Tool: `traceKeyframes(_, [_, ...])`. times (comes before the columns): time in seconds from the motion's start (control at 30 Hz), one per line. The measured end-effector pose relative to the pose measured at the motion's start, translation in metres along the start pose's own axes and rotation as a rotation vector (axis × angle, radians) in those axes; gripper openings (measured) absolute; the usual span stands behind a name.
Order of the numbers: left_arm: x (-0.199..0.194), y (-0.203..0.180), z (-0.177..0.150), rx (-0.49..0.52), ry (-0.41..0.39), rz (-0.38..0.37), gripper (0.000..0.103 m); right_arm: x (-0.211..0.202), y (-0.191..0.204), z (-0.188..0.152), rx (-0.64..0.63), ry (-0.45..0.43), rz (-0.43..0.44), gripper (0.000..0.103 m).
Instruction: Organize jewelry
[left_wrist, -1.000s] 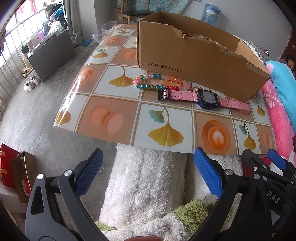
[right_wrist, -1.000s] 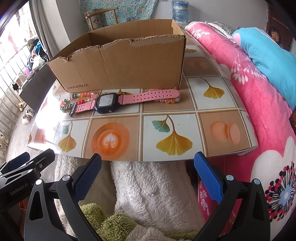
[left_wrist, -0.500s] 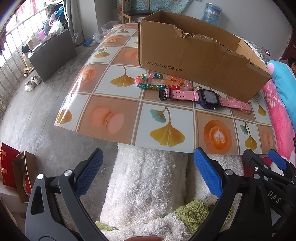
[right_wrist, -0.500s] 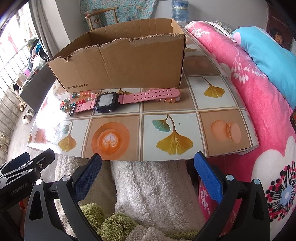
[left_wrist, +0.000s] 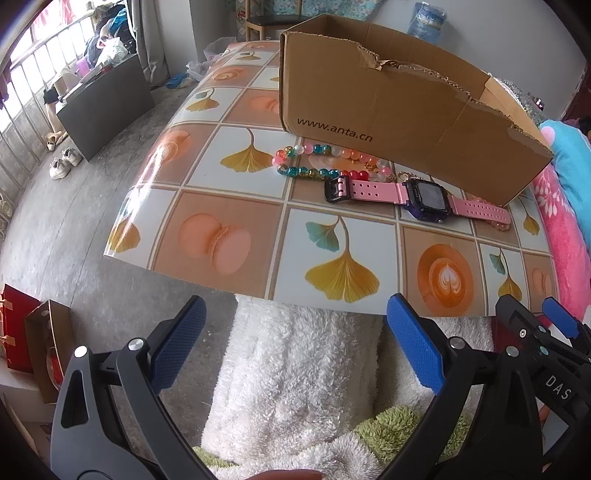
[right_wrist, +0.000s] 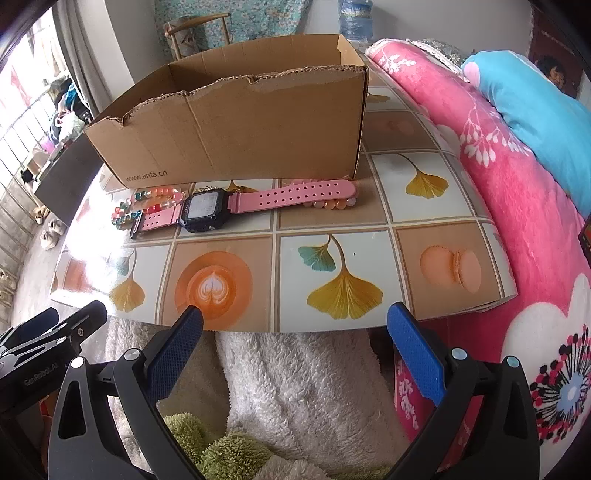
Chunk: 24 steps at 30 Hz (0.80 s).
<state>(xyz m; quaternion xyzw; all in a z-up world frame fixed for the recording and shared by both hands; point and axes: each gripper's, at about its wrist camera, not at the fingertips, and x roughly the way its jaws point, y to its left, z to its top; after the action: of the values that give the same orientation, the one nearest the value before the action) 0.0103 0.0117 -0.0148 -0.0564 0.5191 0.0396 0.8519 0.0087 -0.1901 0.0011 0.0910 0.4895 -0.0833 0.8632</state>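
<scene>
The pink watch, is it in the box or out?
Out. The pink watch lies flat on the table, in front of the cardboard box.

Ahead of our grippers the tabletop covering (left_wrist: 343, 236) is a glossy, smooth printed sheet, throwing white glare along its left edge. On it stands a corrugated cardboard box (left_wrist: 388, 107), matt brown, its top rim torn and ragged. Just in front of the box lies a pink watch (left_wrist: 417, 194) with a smooth, matt rubbery-looking strap and a shiny dark case, and a beaded bracelet (left_wrist: 317, 160) of glassy, translucent beads. Below us we see white, fluffy pile fabric (right_wrist: 306, 373) and a shaggy green one (right_wrist: 229, 454). The left gripper (left_wrist: 295, 347) and right gripper (right_wrist: 295, 347) have matt black plastic-looking arms, blue pads (right_wrist: 415, 350) with a fine knurled texture, and small metal-looking rivets. To the right, a pink blanket (right_wrist: 517, 206) looks soft and plush.
</scene>
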Motion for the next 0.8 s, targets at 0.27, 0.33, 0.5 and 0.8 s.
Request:
traceKeyframes(0.27, [0.029,-0.004,0.023,0.041,0.045,0.038,0.095,0.023,-0.012,0.022,0.032,0.027,-0.032,0.098])
traceKeyframes(0.33, [0.038,-0.005,0.028,0.049,0.064,0.051,0.095,0.032,-0.015,0.027,0.036,0.042,-0.037,0.098])
traceKeyframes(0.5, [0.052,-0.006,0.036,0.064,0.096,0.054,0.095,0.048,-0.019,0.036,0.003,0.059,-0.057,0.098])
traceKeyframes(0.8, [0.052,-0.009,0.036,0.121,0.087,0.014,0.095,0.062,-0.025,0.038,-0.048,0.068,-0.065,0.098])
